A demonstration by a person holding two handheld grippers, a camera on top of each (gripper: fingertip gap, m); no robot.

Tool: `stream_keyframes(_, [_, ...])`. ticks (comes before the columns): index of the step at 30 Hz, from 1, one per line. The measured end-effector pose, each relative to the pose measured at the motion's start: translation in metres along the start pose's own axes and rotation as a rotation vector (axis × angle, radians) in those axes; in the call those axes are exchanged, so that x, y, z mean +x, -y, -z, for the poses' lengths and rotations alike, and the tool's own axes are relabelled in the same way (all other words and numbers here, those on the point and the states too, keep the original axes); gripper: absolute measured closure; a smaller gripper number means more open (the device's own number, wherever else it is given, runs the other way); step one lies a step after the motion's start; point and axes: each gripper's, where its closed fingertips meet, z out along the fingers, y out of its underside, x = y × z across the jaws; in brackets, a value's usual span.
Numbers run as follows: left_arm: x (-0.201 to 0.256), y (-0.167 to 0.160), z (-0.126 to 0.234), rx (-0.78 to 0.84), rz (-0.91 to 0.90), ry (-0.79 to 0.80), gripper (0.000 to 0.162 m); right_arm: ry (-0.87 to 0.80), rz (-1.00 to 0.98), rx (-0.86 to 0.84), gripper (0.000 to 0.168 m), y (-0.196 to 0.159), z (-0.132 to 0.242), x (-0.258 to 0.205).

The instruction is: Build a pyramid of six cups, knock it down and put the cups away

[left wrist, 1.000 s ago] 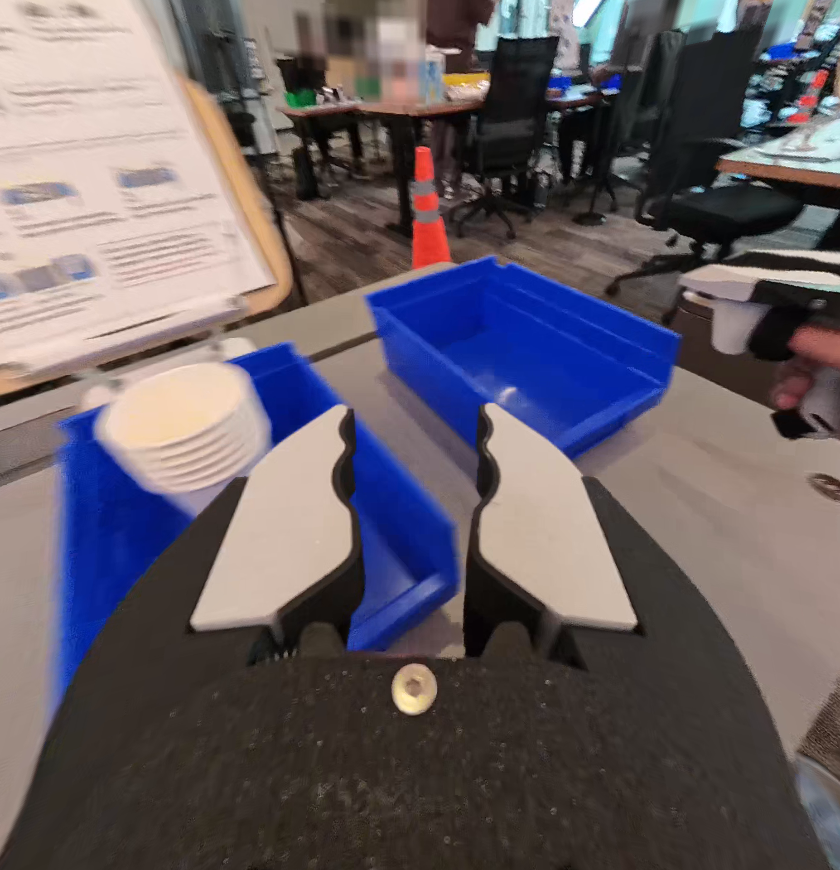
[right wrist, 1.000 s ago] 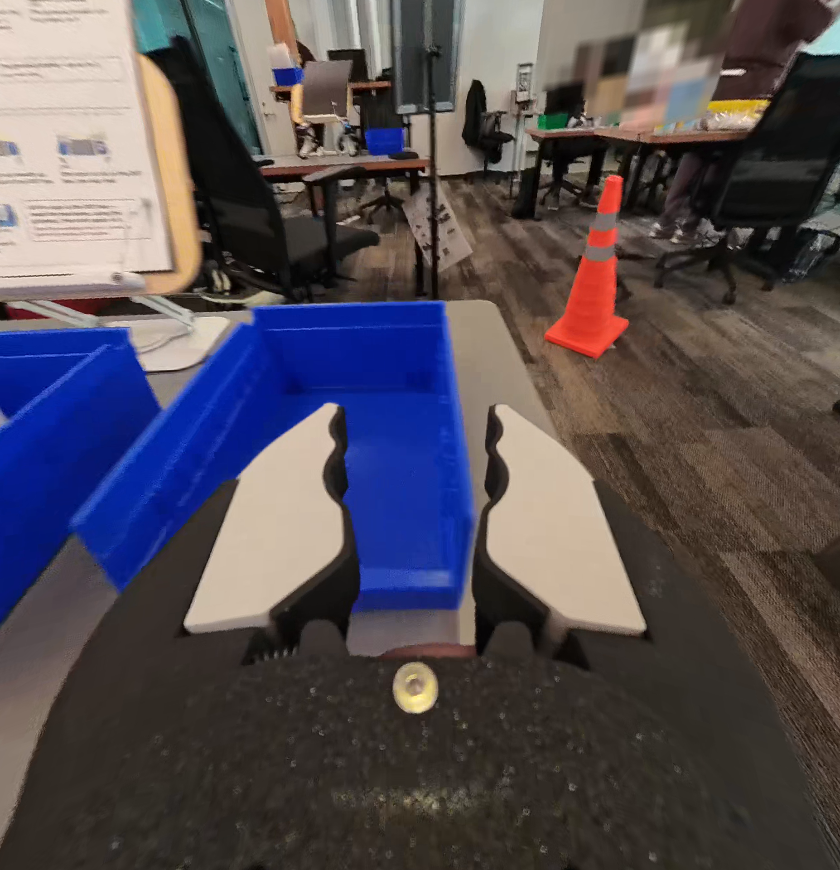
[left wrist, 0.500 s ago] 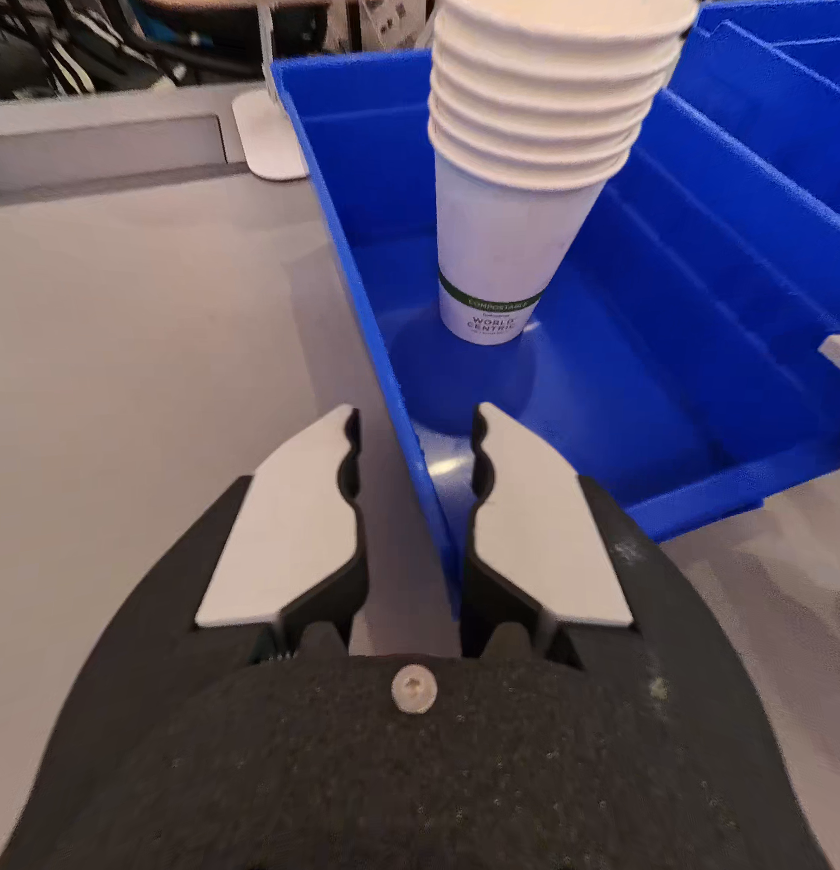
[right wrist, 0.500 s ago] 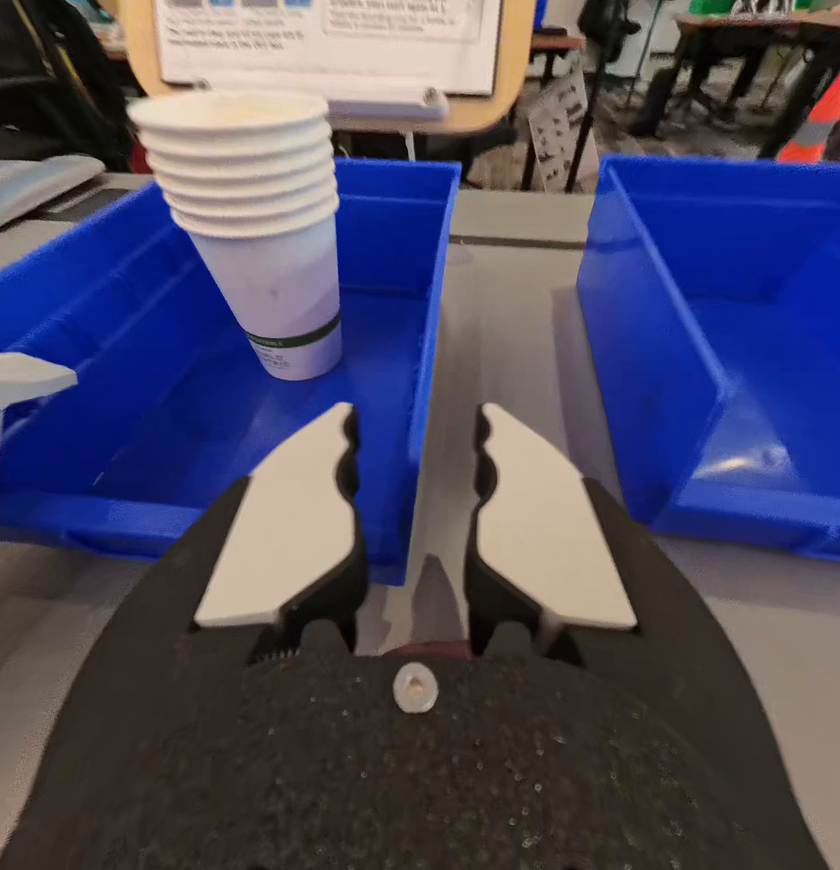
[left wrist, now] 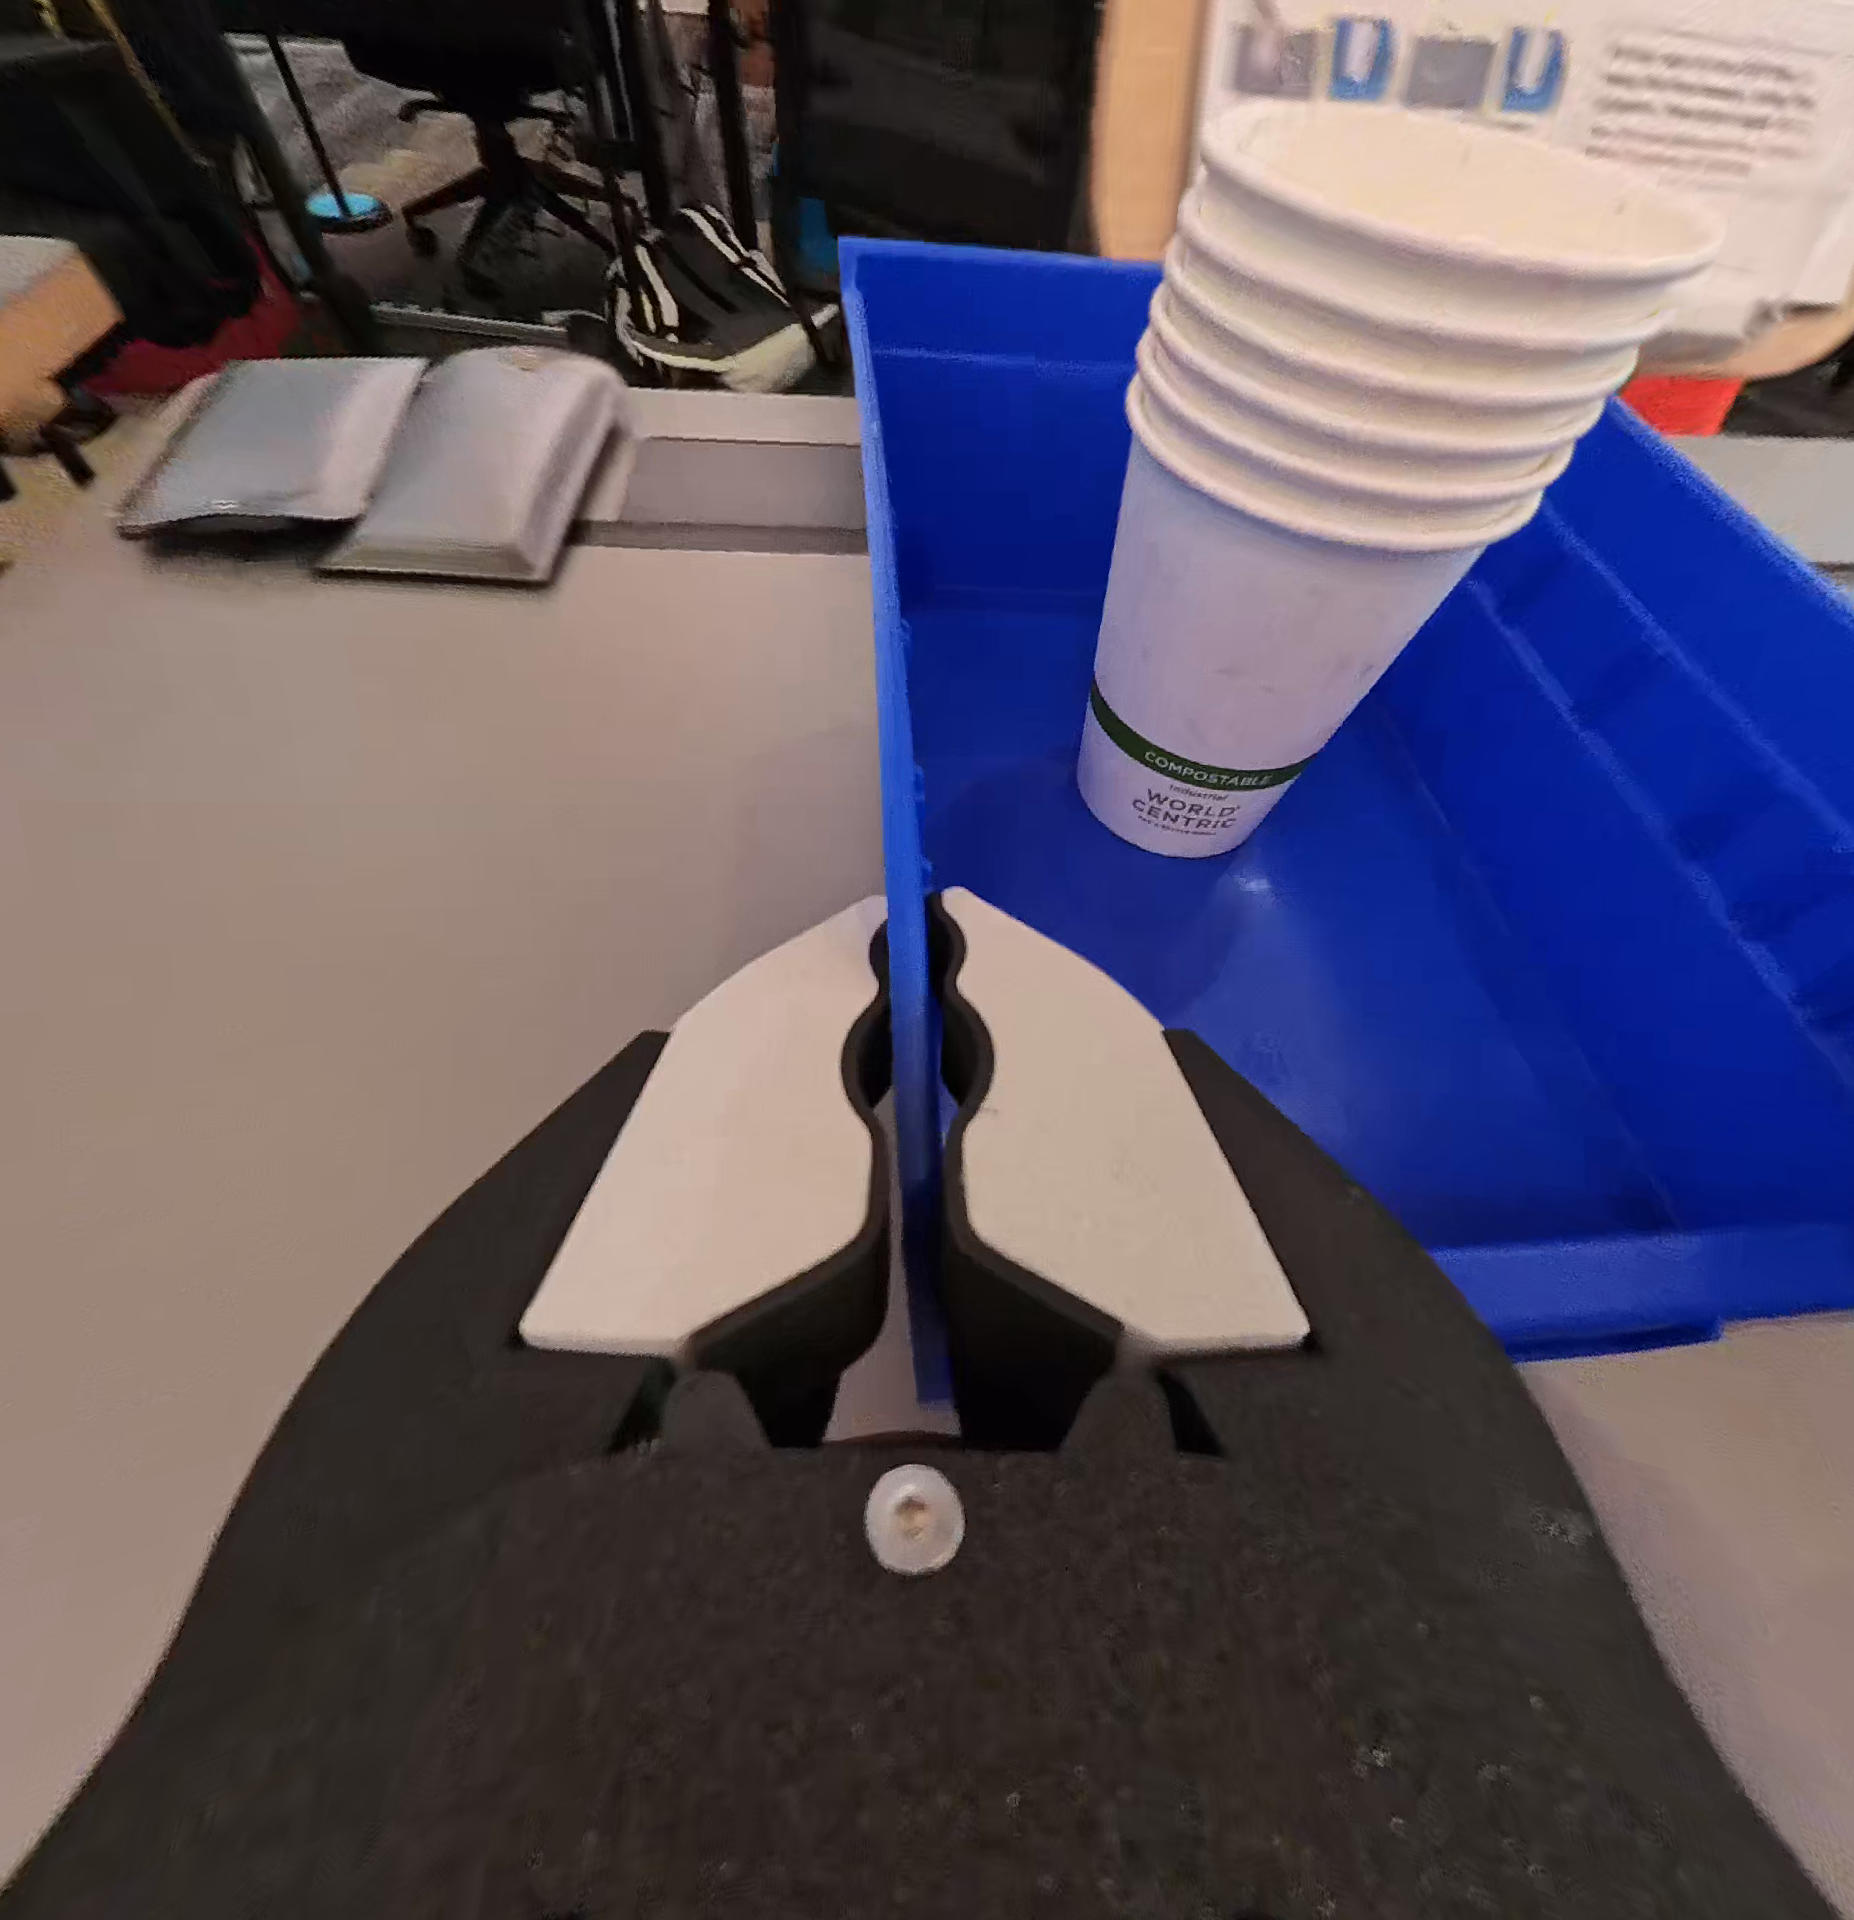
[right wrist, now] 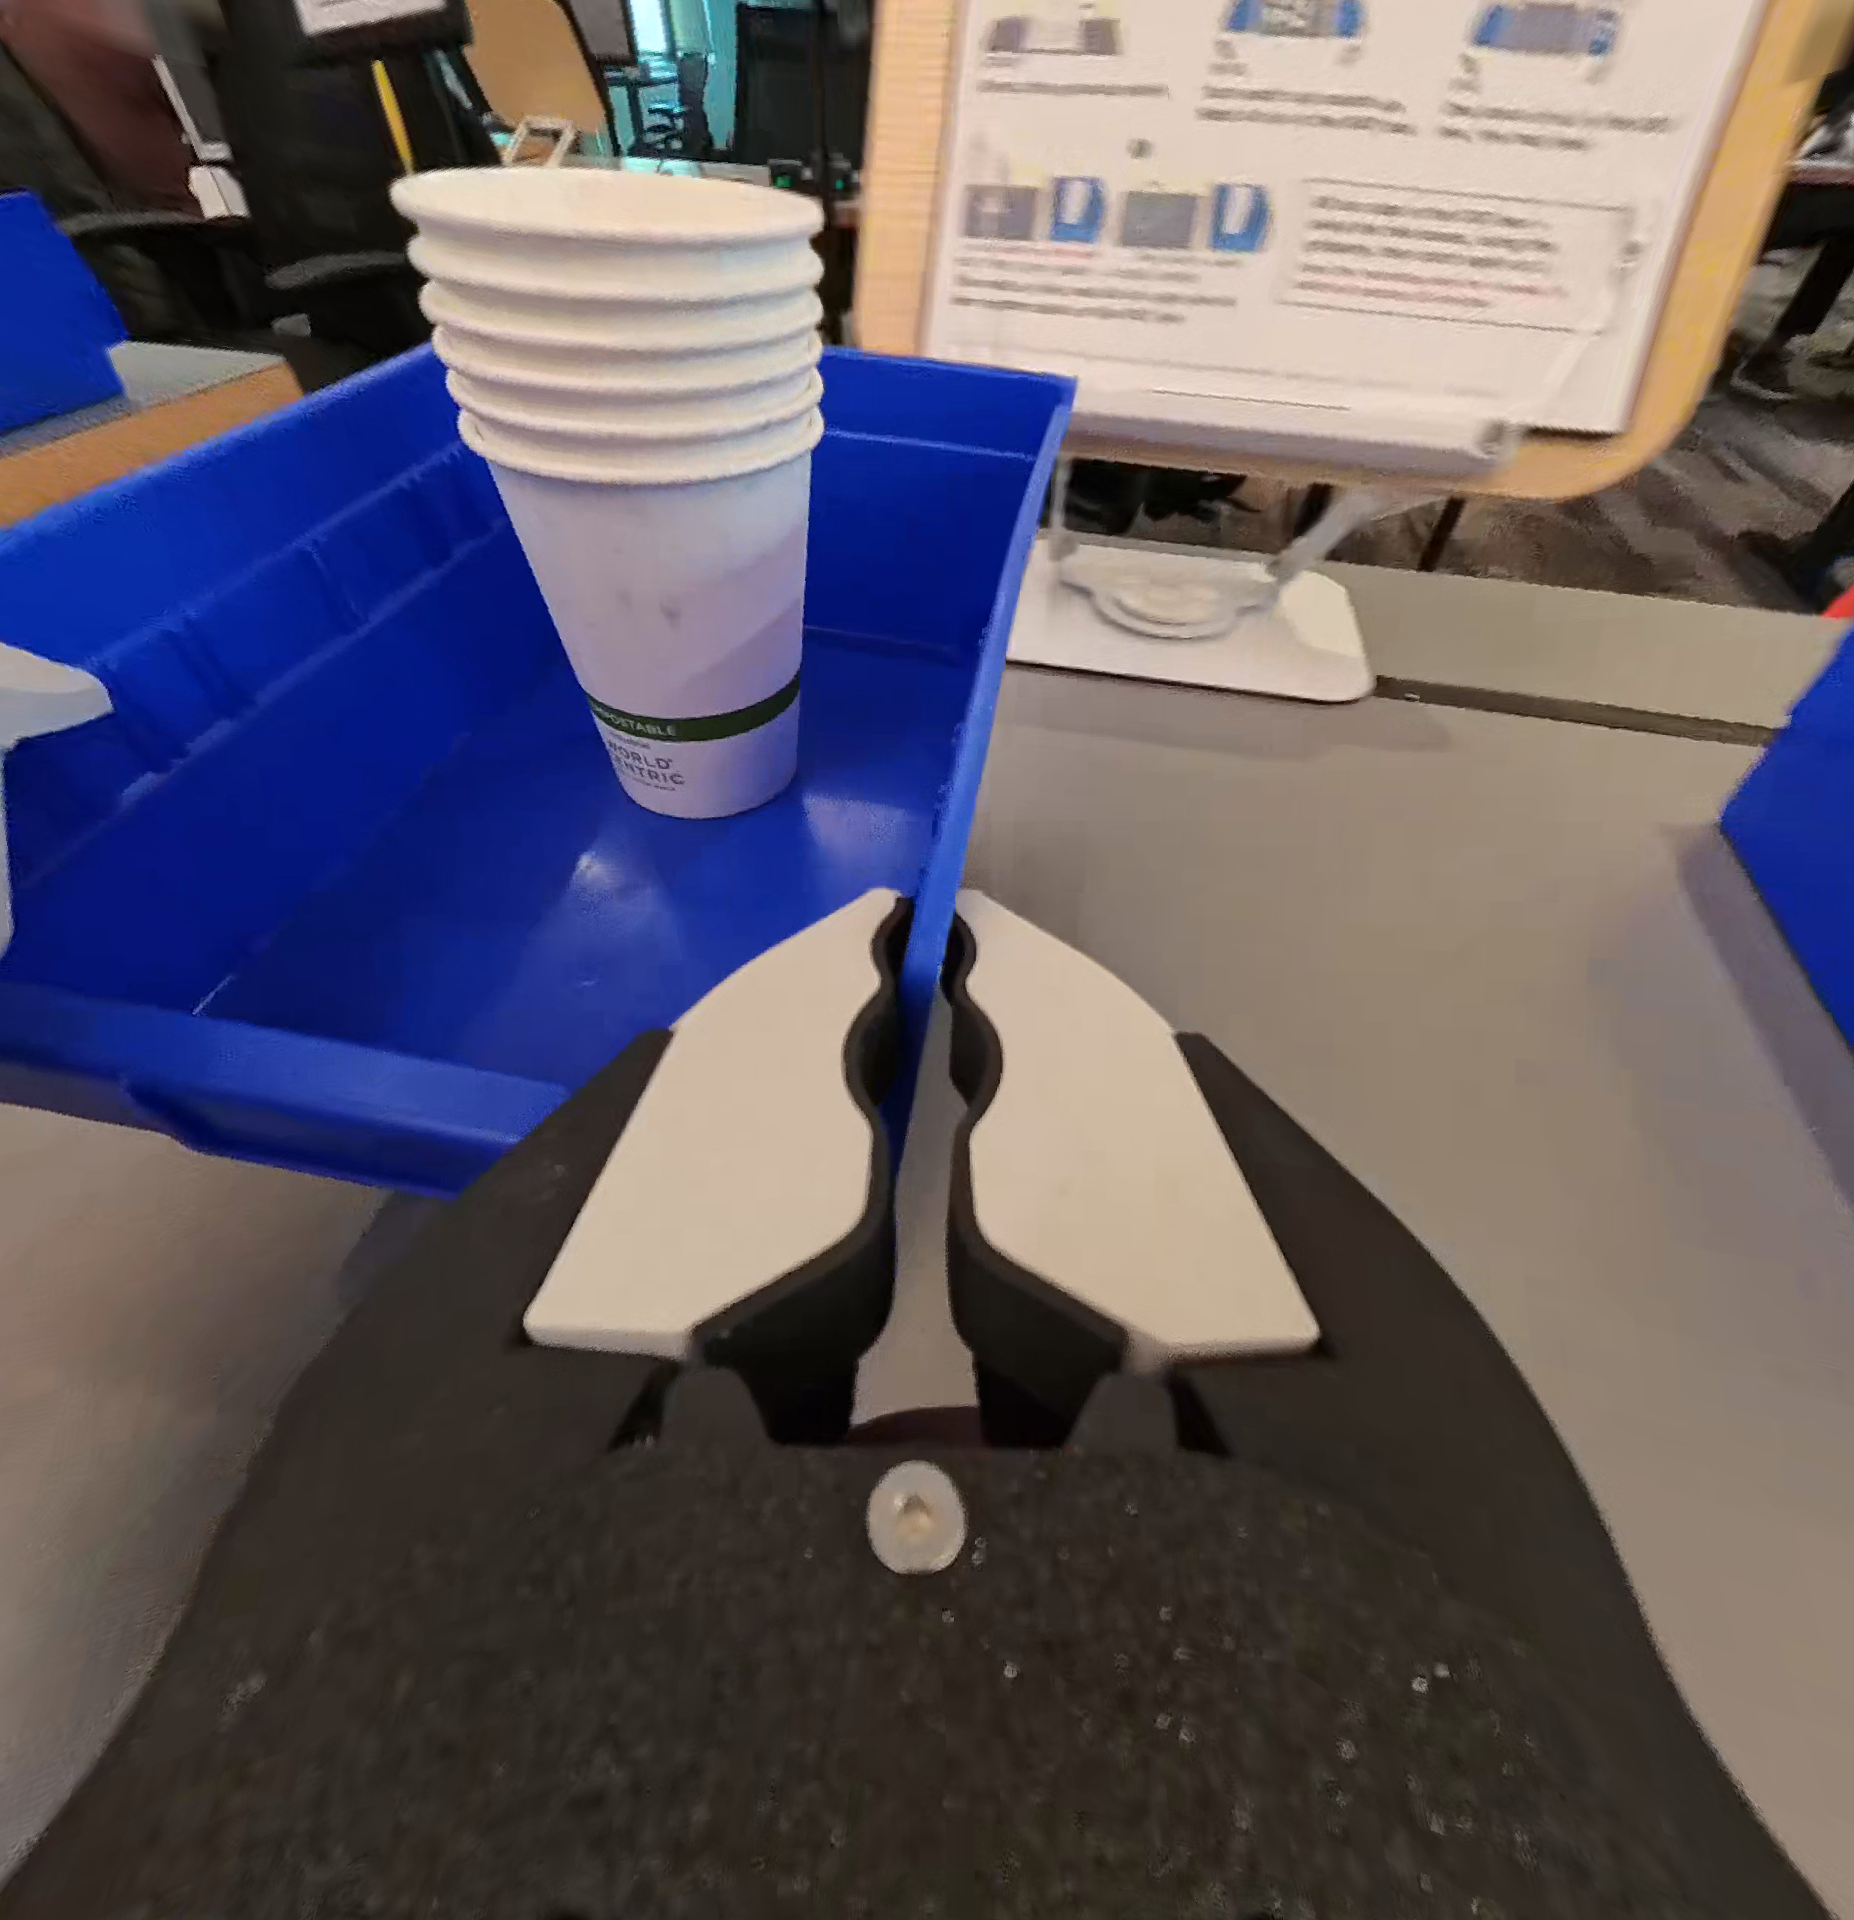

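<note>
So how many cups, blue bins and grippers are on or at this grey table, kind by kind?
White paper cups: 6, in one nested stack
Blue bins: 2, the cups' bin and a second bin
Grippers: 2, left gripper and right gripper, each shut on the cups' bin
Total: 10

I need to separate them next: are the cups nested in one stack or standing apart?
Nested: one upright stack of cups stands in the blue bin, six rims showing.

Nested white cups (left wrist: 1307,499) upright in bin (left wrist: 1629,935)
</note>
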Motion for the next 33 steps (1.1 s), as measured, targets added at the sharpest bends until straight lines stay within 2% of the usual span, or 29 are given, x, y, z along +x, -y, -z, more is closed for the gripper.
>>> stream_keyframes(3, [-0.054, -0.001, 0.004, 0.002, 0.020, 0.015, 0.160, 0.008, 0.014, -0.021, 0.165, -0.001, -0.015, -0.050])
stream_keyframes(7, [-0.097, -0.014, -0.003, -0.016, 0.031, 0.056, 0.160, -0.012, 0.013, -0.085, 0.165, -0.021, -0.036, -0.088])
stream_keyframes(14, [-0.116, -0.042, -0.024, -0.055, 0.054, 0.064, 0.159, -0.003, 0.048, -0.027, 0.165, -0.035, -0.053, -0.097])
stream_keyframes(17, [-0.117, -0.041, -0.027, -0.037, 0.109, 0.046, 0.159, 0.028, 0.052, -0.013, 0.164, -0.034, -0.054, -0.099])
stream_keyframes(18, [-0.118, -0.041, -0.027, -0.045, 0.108, 0.049, 0.159, 0.038, 0.070, -0.022, 0.163, -0.035, -0.053, -0.100])
stream_keyframes(20, [-0.120, -0.042, -0.027, -0.055, 0.119, 0.066, 0.154, 0.116, 0.111, -0.050, 0.149, -0.034, -0.046, -0.107])
stream_keyframes(21, [-0.120, -0.042, -0.026, -0.060, 0.128, 0.068, 0.147, 0.157, 0.127, -0.058, 0.144, -0.032, -0.038, -0.107])
stream_keyframes(22, [-0.121, -0.041, -0.024, -0.063, 0.143, 0.070, 0.139, 0.217, 0.132, -0.059, 0.141, -0.028, -0.027, -0.107])
stream_keyframes(24, [-0.123, -0.032, -0.014, -0.039, 0.180, 0.076, 0.134, 0.374, 0.132, -0.070, 0.135, -0.020, 0.004, -0.103])
stream_keyframes(26, [-0.126, -0.012, 0.003, 0.017, 0.198, 0.096, 0.128, 0.501, 0.123, -0.075, 0.127, -0.010, 0.038, -0.081])
stream_keyframes(28, [-0.120, 0.014, 0.022, 0.078, 0.170, 0.098, 0.123, 0.528, 0.128, -0.057, 0.126, 0.001, 0.061, -0.036])
stream_keyframes(31, [-0.096, 0.039, 0.043, 0.104, 0.074, 0.082, 0.118, 0.431, 0.090, 0.014, 0.122, 0.021, 0.073, 0.061])
stream_keyframes(33, [-0.072, 0.039, 0.051, 0.107, 0.043, 0.063, 0.118, 0.291, 0.066, 0.061, 0.121, 0.025, 0.073, 0.139])
